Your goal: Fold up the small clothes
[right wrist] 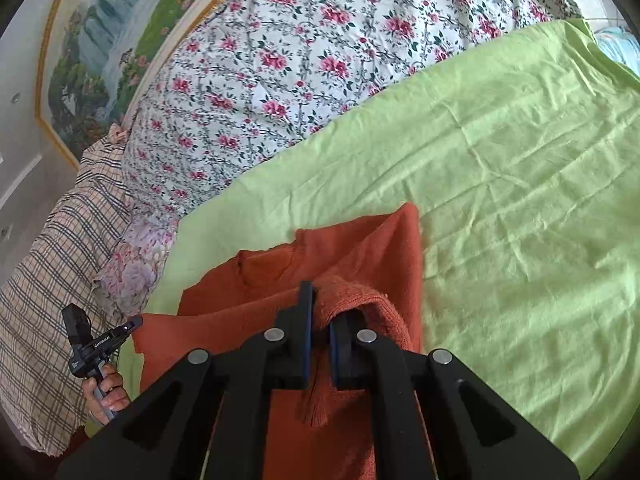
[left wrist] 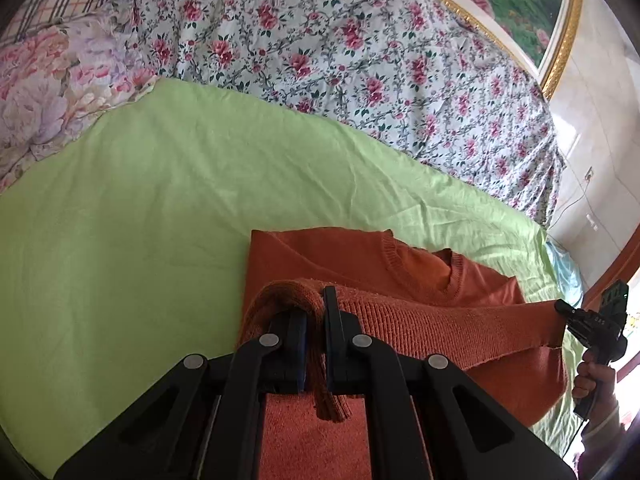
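Note:
A rust-orange knit sweater (left wrist: 420, 320) lies on a light green sheet (left wrist: 140, 220), its round neckline (left wrist: 452, 272) facing the far side. My left gripper (left wrist: 316, 312) is shut on one corner of the sweater's ribbed hem, which drapes over its fingers. My right gripper (right wrist: 320, 312) is shut on the other hem corner of the sweater (right wrist: 360, 248). The hem stretches taut between both grippers, lifted over the sweater's body. In the left wrist view the right gripper (left wrist: 560, 306) shows at the far right, held by a hand (left wrist: 592, 380). The left gripper (right wrist: 136, 322) shows in the right wrist view.
A floral quilt (left wrist: 360, 60) is heaped beyond the green sheet (right wrist: 520, 200). A plaid cloth (right wrist: 48, 260) and a pale floral pillow (left wrist: 48, 92) lie at the bed's side. A gold-framed landscape painting (right wrist: 100, 48) hangs on the wall behind.

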Demonstrator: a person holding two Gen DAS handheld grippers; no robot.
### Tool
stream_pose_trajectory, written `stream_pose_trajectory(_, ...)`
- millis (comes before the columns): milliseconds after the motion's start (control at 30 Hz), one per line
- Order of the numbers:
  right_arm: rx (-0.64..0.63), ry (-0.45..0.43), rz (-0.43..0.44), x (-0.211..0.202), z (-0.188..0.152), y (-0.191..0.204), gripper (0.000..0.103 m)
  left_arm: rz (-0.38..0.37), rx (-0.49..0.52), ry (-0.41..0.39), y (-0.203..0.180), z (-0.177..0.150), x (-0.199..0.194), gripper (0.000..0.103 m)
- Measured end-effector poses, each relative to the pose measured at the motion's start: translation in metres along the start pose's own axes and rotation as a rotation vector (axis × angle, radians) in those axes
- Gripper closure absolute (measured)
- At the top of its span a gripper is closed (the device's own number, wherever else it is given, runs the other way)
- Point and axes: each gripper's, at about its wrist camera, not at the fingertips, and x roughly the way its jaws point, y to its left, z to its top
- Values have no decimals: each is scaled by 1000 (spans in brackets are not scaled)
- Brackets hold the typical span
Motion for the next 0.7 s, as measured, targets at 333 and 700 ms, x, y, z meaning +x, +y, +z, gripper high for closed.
stream_pose_trajectory(333,-23,70,-126,37,0,-13,95,57,-32,89,10,-4,56,98)
stream_pose_trajectory(700,25,52,-136,33,-4,-20,89,-7,7,92,-11,-30,27,63)
